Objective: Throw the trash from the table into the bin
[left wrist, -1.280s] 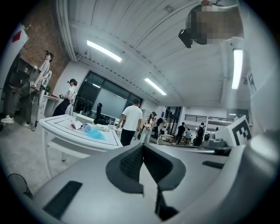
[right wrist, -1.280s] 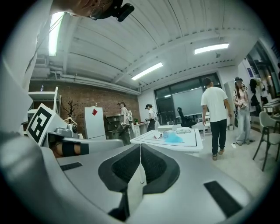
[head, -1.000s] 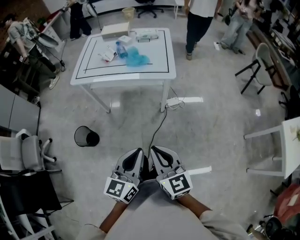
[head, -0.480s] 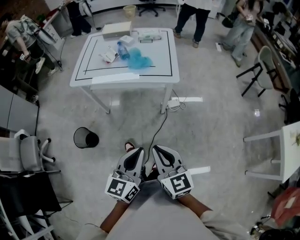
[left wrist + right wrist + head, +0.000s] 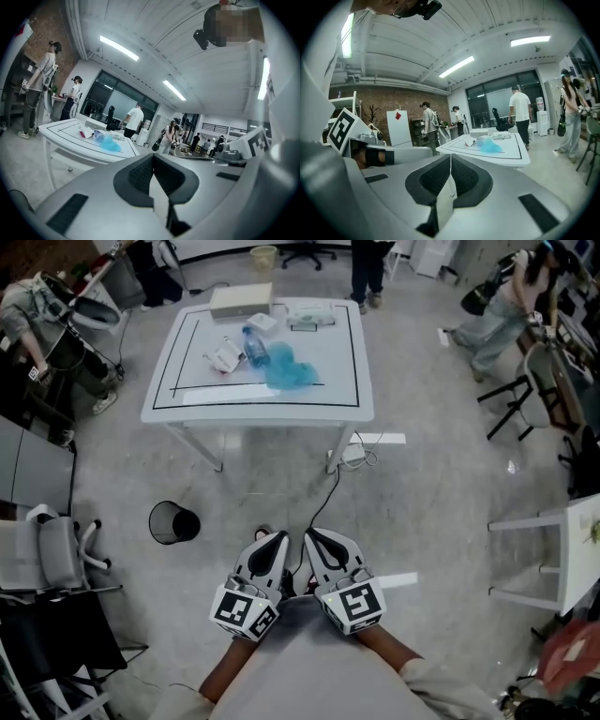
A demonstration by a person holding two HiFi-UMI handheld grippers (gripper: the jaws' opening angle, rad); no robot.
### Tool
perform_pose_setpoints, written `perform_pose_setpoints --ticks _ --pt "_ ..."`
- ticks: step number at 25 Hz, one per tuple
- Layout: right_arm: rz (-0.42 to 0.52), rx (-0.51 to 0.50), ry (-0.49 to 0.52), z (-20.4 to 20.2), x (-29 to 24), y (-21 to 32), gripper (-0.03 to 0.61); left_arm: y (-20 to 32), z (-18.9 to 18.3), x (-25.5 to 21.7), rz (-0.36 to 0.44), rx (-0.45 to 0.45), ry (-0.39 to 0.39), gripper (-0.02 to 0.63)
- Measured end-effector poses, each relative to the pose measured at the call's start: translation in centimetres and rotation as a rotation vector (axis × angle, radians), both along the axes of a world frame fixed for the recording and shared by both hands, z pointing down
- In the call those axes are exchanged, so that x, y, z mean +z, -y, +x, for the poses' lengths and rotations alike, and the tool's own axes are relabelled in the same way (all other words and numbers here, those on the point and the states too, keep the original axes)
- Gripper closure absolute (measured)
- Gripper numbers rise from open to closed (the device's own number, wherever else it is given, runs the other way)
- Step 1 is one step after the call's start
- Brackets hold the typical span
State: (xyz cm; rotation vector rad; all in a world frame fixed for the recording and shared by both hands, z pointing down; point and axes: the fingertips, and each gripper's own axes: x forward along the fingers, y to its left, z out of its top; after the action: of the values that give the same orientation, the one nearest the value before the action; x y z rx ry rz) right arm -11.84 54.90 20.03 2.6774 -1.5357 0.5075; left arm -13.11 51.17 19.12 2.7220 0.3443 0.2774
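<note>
The white table (image 5: 349, 381) stands ahead of me on the grey floor. On it lie a crumpled blue plastic bag (image 5: 291, 368), a clear bottle (image 5: 253, 341), a white wrapper (image 5: 223, 356), a flat box (image 5: 241, 299) and a tissue pack (image 5: 312, 313). A black mesh bin (image 5: 173, 521) stands on the floor, left of my hands. My left gripper (image 5: 277, 542) and right gripper (image 5: 312, 538) are side by side close to my body, both shut and empty, well short of the table. The blue bag (image 5: 111, 144) shows far off in the left gripper view, and the same bag (image 5: 490, 146) in the right gripper view.
A cable and power strip (image 5: 352, 448) lie on the floor under the table's near right leg. An office chair (image 5: 56, 545) stands at the left, another white table (image 5: 572, 521) at the right, a chair (image 5: 534, 371) at the far right. People stand behind and left of the table.
The table and bin have slid down and nearer in the head view as I move toward them. The people behind the table have walked on. Both grippers stay shut.
</note>
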Motion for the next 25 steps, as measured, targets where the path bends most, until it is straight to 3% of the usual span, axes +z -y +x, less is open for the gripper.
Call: perform_pose_setpoints --ticks 10,25 --pt "0.003 0.003 0.002 5.2 -0.5 8.3 0.555 8.1 5.5 -1.2 0.03 0.01 -0.022 0.606" --pt "-0.008 -0.033 -0.019 7.4 -0.3 19.7 0.555 19.4 7.7 -0.8 0.025 -0.003 -0.046 0.606"
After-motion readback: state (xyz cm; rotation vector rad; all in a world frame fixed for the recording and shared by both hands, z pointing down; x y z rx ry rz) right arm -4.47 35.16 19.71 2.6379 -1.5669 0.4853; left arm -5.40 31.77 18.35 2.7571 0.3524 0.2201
